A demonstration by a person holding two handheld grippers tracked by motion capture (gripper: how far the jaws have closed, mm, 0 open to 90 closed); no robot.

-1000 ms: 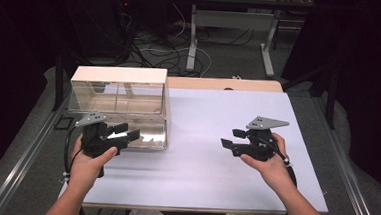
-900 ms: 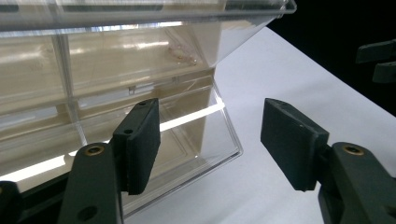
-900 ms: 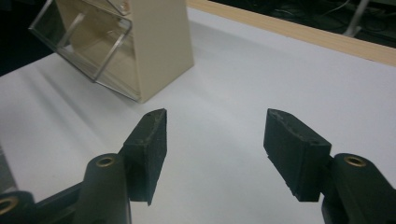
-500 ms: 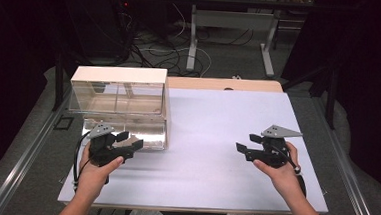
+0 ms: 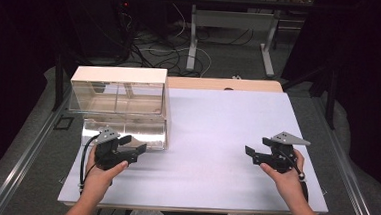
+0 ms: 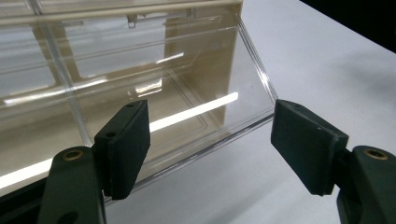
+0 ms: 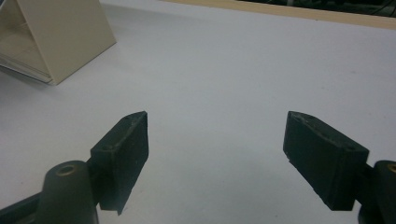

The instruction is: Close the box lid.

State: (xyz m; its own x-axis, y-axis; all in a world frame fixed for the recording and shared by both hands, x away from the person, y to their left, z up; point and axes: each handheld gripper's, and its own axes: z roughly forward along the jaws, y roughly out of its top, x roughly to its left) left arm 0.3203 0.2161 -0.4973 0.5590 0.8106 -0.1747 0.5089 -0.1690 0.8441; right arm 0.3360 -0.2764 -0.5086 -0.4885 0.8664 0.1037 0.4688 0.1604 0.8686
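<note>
Both hands have dropped toward the table (image 5: 217,134); my left tongs (image 5: 134,147) have just been opening, empty, facing the clear box (image 5: 123,111) for a grasp; my right tongs (image 5: 258,146) likewise, empty.

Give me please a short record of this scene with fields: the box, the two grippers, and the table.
box: clear plastic display box with beige top, at the table's left side, sloped front flap shut
left gripper: left gripper open, nothing between the jaws, close before the box's lower front edge; jaws have just been opening
right gripper: right gripper open and empty, low over bare table; jaws have just been opening
table: white table
</note>
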